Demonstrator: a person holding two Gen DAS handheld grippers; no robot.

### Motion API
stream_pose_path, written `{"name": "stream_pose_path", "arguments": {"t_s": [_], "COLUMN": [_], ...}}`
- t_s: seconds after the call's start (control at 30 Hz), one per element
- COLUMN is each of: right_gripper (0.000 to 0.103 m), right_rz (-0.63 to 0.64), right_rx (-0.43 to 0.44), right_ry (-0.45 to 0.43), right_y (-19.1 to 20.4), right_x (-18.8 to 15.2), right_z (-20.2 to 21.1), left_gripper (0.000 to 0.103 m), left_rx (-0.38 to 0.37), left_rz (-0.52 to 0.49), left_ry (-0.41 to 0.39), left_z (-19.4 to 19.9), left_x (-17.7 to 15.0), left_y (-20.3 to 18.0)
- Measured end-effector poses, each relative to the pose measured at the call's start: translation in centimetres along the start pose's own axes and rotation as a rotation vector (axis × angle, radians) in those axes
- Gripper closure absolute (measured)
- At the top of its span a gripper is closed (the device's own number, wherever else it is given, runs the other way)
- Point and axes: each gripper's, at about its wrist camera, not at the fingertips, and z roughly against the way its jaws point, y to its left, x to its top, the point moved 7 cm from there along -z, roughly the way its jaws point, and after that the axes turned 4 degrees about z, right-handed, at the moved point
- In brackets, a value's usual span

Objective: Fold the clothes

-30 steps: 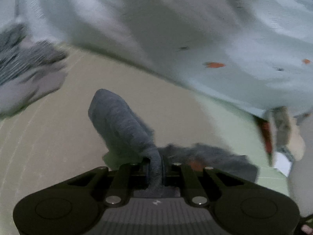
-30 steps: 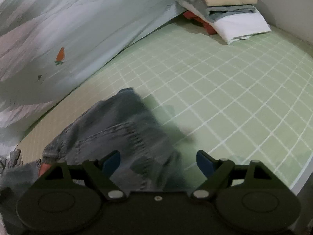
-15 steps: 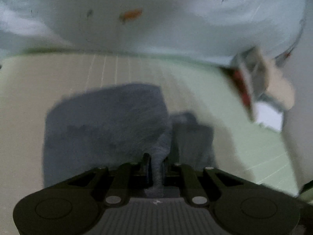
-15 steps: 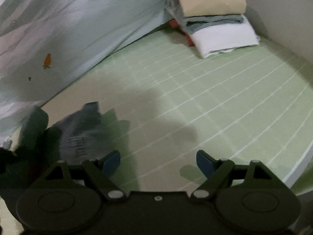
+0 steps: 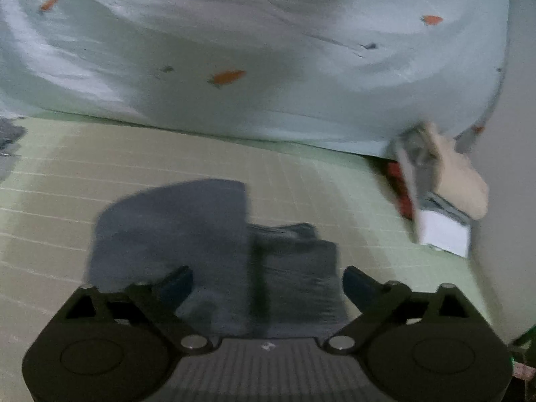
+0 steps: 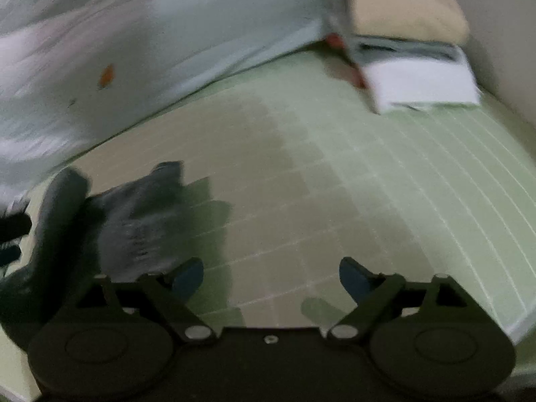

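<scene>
A dark grey garment (image 5: pixel 187 234) lies folded on the green checked sheet (image 5: pixel 301 181), one layer over another. My left gripper (image 5: pixel 267 279) stands open just above its near edge, nothing between the fingers. In the right wrist view the same grey garment (image 6: pixel 144 224) lies at the left, beside a dark blurred shape at the frame edge. My right gripper (image 6: pixel 271 273) is open over bare sheet (image 6: pixel 368 184), to the right of the garment and apart from it.
A pale blue quilt with orange carrot prints (image 5: pixel 268 50) bulks along the far side. A stack of folded clothes (image 6: pixel 412 50), beige on top and white at the bottom, sits by the wall at the back right. More grey cloth (image 5: pixel 8 140) shows at the far left.
My left gripper was shut on the grey garment and has let go of it; its fingers now stand apart. The garment lies flat. The right gripper has drifted right, still open.
</scene>
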Motion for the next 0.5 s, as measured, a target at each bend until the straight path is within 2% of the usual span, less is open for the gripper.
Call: {"name": "stream_pose_path", "arguments": {"t_s": [0.07,0.17,0.27,0.37,0.5], "right_gripper": [0.008,0.007,0.007,0.007,0.007], "right_rz": [0.057,0.135,0.187,0.221,0.231], "right_rx": [0.014,0.040,0.077,0.113,0.155], "right_ry": [-0.015,-0.037,-0.058,-0.083,-0.073], "right_y": [1.8,4.7,7.8,10.9,14.9], "right_x": [0.1,0.4,0.6,0.9,1.1], "right_z": [-0.2,-0.4,-0.3,-0.4,-1.0], "left_gripper": [0.005,0.005,0.005,0.004,0.003], "left_rx": [0.054,0.129,0.172,0.167,0.139], "left_rz": [0.018,0.061,0.108,0.122,0.078], "left_ry": [0.004,0.025,0.052,0.065,0.063], "left_z": [0.6,1.3,2.0,2.6,3.2], "left_x": [-0.2,-0.8,-1.2,-1.1,0.2], "left_y": [1.9,5.0,8.1,10.3,11.6]}}
